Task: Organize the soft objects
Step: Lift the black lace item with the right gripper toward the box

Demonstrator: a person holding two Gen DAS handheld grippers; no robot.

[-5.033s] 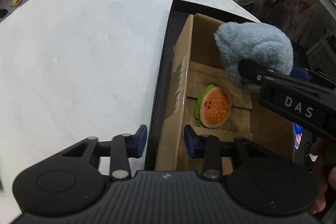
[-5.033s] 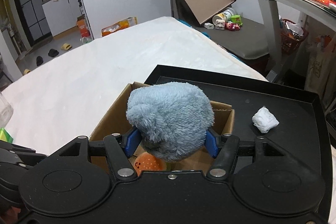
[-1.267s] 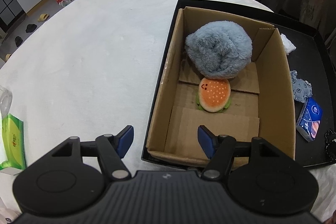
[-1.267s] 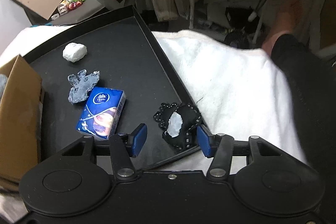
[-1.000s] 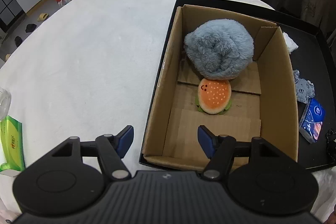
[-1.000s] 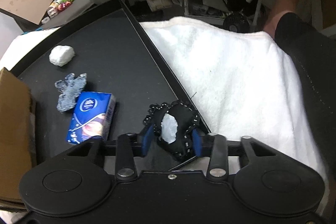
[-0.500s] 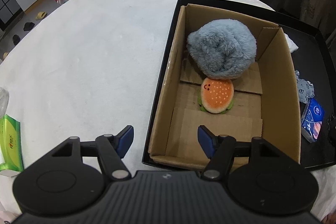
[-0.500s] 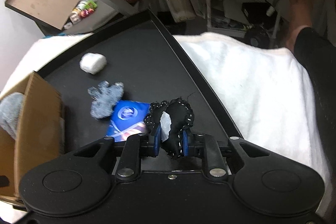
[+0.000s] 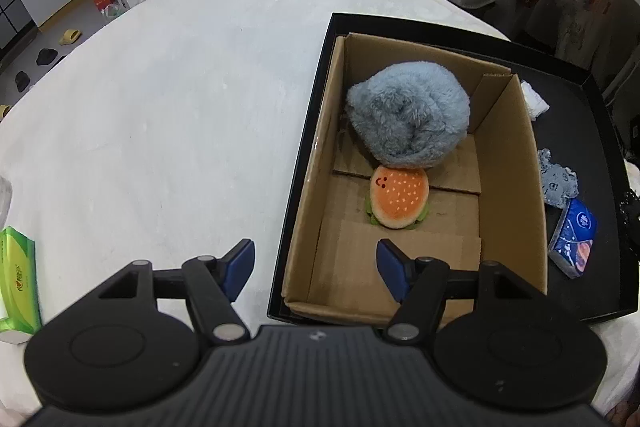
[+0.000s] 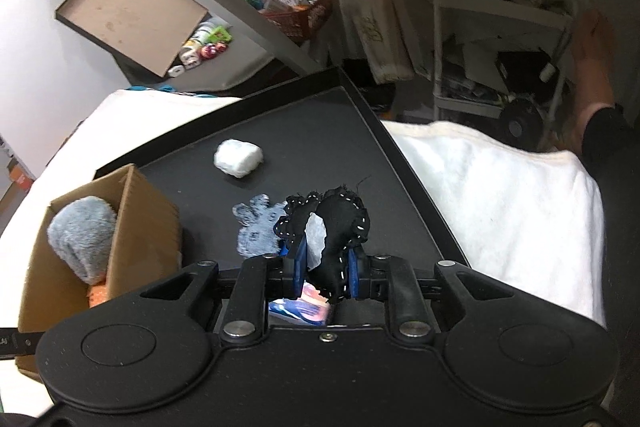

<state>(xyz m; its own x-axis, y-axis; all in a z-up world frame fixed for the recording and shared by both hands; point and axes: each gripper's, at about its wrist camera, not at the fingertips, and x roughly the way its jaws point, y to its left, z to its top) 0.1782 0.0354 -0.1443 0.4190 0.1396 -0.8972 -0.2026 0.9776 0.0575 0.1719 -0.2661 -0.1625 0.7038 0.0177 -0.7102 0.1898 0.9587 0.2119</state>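
A: Start at the far left. What lies there?

B: A green tissue packet [image 9: 16, 279] at the edge of the white-covered counter [image 9: 168, 99], well apart from the cardboard box [image 9: 304, 187]. The left tongs [image 9: 314, 265] hang over the box's near left corner, jaws wide with nothing between them.

A: And inside the box?

B: A fluffy grey-blue plush [image 9: 408, 119] fills the far end. A small orange burger plush [image 9: 398, 199] with a stitched face lies just in front of it, touching it. The near end of the box is bare cardboard. The box itself sits in the left part of a shallow black tray [image 9: 460, 31].

A: To the right of the box?

B: On the tray floor, a white wad [image 10: 239, 157] beside the box's far right corner, then a grey denim-like fabric scrap [image 10: 256, 227], then a blue tissue pack [image 9: 572, 243] nearest the tray's front rim.

A: The right tongs?

B: The right tongs [image 10: 323, 269] are clamped narrow on a black fabric piece with white stitching [image 10: 340, 223], held clear above the tray floor, right of the box, over the blue pack. A white patch shows in its middle fold.
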